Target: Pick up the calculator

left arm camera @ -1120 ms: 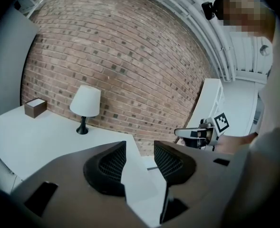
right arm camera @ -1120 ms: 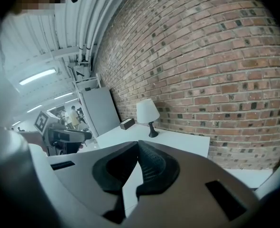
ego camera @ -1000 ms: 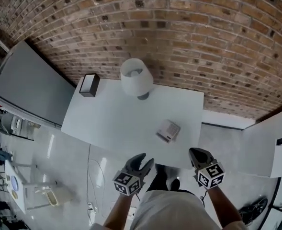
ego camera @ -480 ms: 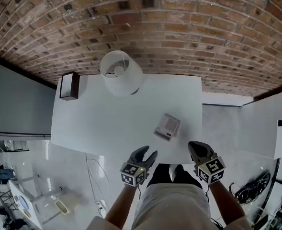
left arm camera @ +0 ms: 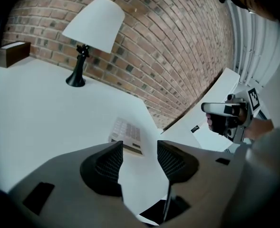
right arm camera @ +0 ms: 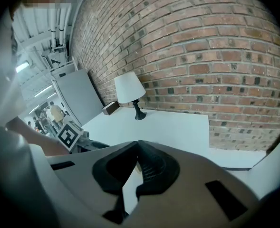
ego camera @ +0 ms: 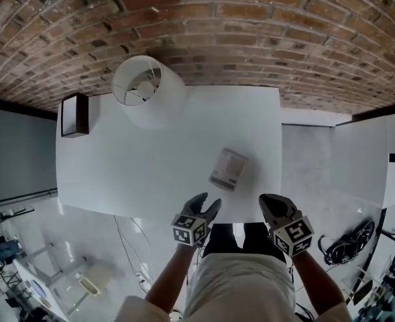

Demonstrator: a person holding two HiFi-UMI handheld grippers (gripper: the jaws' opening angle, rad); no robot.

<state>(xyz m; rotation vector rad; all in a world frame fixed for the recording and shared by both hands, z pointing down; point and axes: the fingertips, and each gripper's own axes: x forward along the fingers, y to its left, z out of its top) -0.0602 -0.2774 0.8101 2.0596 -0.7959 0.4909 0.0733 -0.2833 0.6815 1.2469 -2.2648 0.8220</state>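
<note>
Left tongs (ego camera: pixel 208 201) wide apart, jaws have just been opening, nothing between them. Right tongs (ego camera: pixel 269 201) tips together, empty. Calculator (ego camera: pixel 228 169) lies flat on the tabletop (ego camera: pixel 150 153) near the front edge, just ahead of both tongs, untouched.

brick wall (ego camera: pixel 251 39), white table (ego camera: pixel 130 159), shaded lamp (ego camera: pixel 147 89), pale floor (ego camera: pixel 318 173), possibly tiled

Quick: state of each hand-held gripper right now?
Left hand-held gripper: open, jaws have just been opening, nothing between them.
Right hand-held gripper: closed, jaw tips together, holding nothing.
</note>
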